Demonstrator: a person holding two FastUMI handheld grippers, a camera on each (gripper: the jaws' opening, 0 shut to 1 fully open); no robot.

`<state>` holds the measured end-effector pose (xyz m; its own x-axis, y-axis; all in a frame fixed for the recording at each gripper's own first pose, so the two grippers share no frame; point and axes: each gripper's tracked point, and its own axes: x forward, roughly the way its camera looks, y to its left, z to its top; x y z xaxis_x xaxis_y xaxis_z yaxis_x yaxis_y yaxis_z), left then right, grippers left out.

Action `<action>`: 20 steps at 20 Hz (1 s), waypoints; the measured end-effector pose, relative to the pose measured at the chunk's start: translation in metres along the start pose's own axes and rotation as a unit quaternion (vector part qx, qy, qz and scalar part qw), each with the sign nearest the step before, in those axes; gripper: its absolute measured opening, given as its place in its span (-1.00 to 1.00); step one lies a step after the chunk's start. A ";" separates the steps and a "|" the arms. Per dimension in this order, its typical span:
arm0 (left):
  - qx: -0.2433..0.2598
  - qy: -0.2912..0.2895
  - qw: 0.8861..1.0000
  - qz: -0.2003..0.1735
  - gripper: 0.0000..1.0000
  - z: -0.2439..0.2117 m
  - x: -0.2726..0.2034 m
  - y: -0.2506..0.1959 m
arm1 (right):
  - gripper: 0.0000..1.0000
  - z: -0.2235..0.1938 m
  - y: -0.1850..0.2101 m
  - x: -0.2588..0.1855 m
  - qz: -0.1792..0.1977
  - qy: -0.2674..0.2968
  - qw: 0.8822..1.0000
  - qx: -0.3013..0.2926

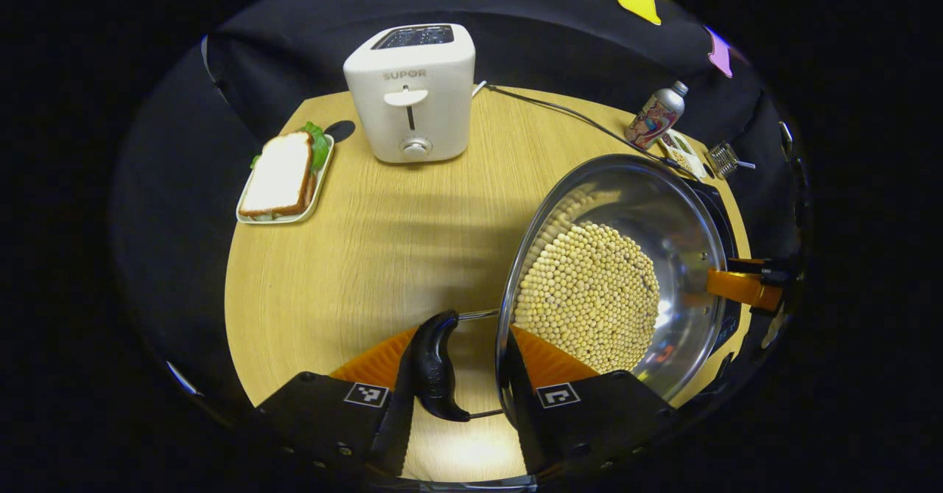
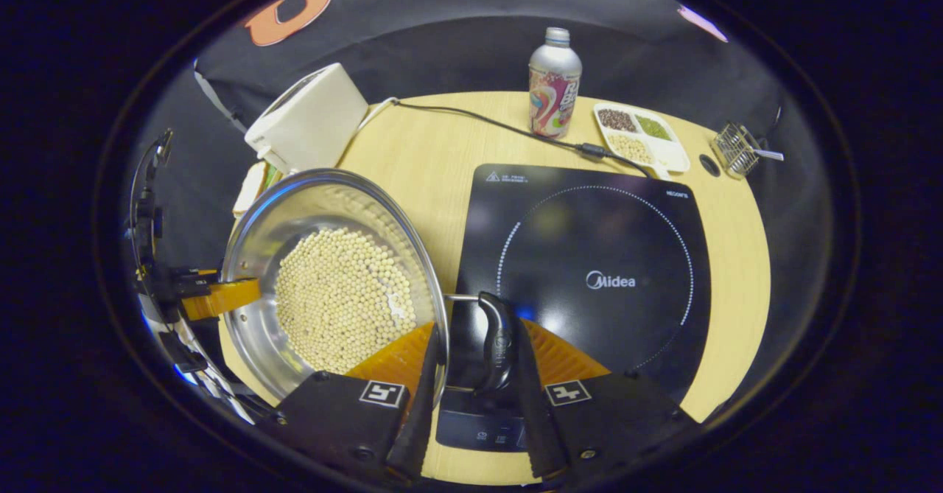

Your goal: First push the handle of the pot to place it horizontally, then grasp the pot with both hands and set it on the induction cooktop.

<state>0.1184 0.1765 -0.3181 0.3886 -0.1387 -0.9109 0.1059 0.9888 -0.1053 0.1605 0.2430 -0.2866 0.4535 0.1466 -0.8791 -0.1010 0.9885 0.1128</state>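
Pot (image 2: 331, 279) of pale beans sits just left of induction cooktop (image 2: 589, 279), rim overlapping cooktop's left edge. Left hand-held gripper (image 1: 460, 375) clenched on pot's black side handle (image 1: 435, 368) and rim. Right hand-held gripper (image 2: 471, 375) clenched on opposite handle (image 2: 497, 342), over cooktop. Toaster (image 1: 410, 91) on surface (image 1: 368, 257) far beyond pot.

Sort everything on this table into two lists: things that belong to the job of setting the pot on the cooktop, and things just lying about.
Belongs to the job: pot of beans, its handles, induction cooktop, left claw, right claw.

Lying about: toaster, sandwich plate, bottle, divided dish, wire basket.
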 end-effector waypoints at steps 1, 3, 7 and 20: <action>0.001 -0.003 1.000 0.000 0.16 0.002 -0.005 -0.005 | 0.05 0.002 -0.005 -0.007 0.000 -0.003 1.000 -0.002; 0.000 -0.003 1.000 -0.005 0.16 0.004 -0.012 -0.017 | 0.07 0.004 -0.017 -0.020 -0.004 -0.011 1.000 -0.004; 0.002 -0.009 1.000 -0.018 0.16 0.009 -0.018 -0.058 | 0.10 0.005 -0.058 -0.045 -0.017 -0.025 1.000 -0.005; 0.043 -0.006 0.998 -0.044 0.16 0.031 0.012 -0.219 | 0.05 -0.004 -0.226 -0.071 -0.048 -0.028 0.997 0.046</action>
<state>0.1280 -0.0435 -0.2937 0.3859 -0.2264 -0.8943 0.2181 0.9643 -0.1500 0.1478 0.0089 -0.2517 0.5065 0.0503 -0.8608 0.0260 0.9970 0.0735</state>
